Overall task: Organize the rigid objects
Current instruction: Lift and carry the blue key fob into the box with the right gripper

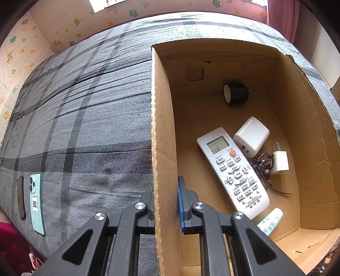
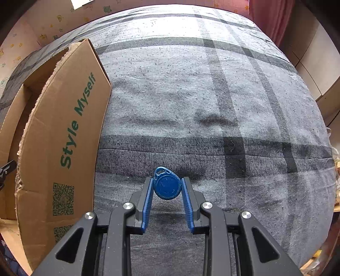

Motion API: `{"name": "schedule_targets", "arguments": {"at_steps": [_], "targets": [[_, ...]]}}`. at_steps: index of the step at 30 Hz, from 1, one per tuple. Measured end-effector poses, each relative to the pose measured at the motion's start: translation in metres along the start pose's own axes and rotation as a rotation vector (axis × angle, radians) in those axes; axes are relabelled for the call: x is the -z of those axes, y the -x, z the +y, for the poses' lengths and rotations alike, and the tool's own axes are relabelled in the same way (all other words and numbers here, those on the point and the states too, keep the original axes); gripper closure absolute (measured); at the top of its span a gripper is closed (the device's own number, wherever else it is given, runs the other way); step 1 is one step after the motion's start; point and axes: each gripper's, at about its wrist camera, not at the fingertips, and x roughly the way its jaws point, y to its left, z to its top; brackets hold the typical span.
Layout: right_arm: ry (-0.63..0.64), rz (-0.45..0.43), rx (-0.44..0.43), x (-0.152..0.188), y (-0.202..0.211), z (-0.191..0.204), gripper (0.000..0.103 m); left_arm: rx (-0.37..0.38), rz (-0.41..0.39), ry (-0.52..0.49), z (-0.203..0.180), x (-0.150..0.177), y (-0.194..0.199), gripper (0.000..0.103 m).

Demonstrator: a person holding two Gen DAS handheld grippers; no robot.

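My left gripper is shut on the left wall of the cardboard box, one finger inside and one outside. Inside the box lie a white remote, a large white charger, a small white plug, a bunch of keys, a black round object and a pale tube. My right gripper is shut on a blue key fob just above the grey plaid bedcover, right of the box.
A mint green phone and a dark phone lie on the bedcover far left of the box. Patterned wall behind the bed, red curtain at the right.
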Motion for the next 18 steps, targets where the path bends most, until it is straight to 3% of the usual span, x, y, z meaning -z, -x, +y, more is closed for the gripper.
{"name": "schedule_targets", "arguments": {"at_steps": [18], "targets": [[0.06, -0.066, -0.001, -0.018, 0.06, 0.021, 0.075, 0.008, 0.001, 0.004, 0.0, -0.001, 0.001, 0.089]]}}
